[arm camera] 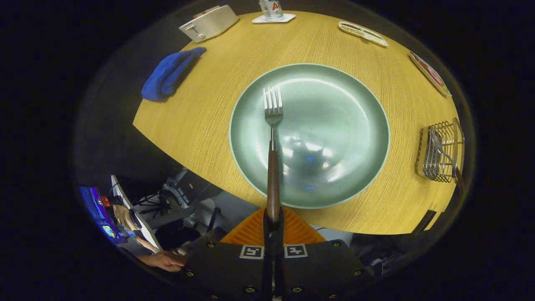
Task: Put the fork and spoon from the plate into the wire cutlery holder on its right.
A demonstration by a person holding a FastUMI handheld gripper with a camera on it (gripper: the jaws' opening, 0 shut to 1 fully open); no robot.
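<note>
The round wooden table (200, 121) spreads out below me, and on it, just ahead of my fingers, sits the big green plate (334, 108). To the plate's right, near the table's edge, stands the wire cutlery holder (441, 152); a spoon (436, 144) already rests inside it, bowl up against the wires. Further off lie a blue cloth (169, 75) and a white toaster (209, 23).

My gripper (273, 219) is clamped on the fork (272, 142): both fingers are squeezed together on the end of its dark wooden handle, and the fork sticks straight forward over the plate with the tines pointing away from me. It looks lifted clear of the plate, though I can't be certain it isn't resting on it.

So I judge the fork's trip to the holder is the step in hand. Gripping so far back leaves a long lever, so I'd keep the squeeze firm and move smoothly to stop it pivoting. I'd carry it high over the plate rim, tip it upright above the holder, aim for the open space beside the spoon, lower it in, then let go.
</note>
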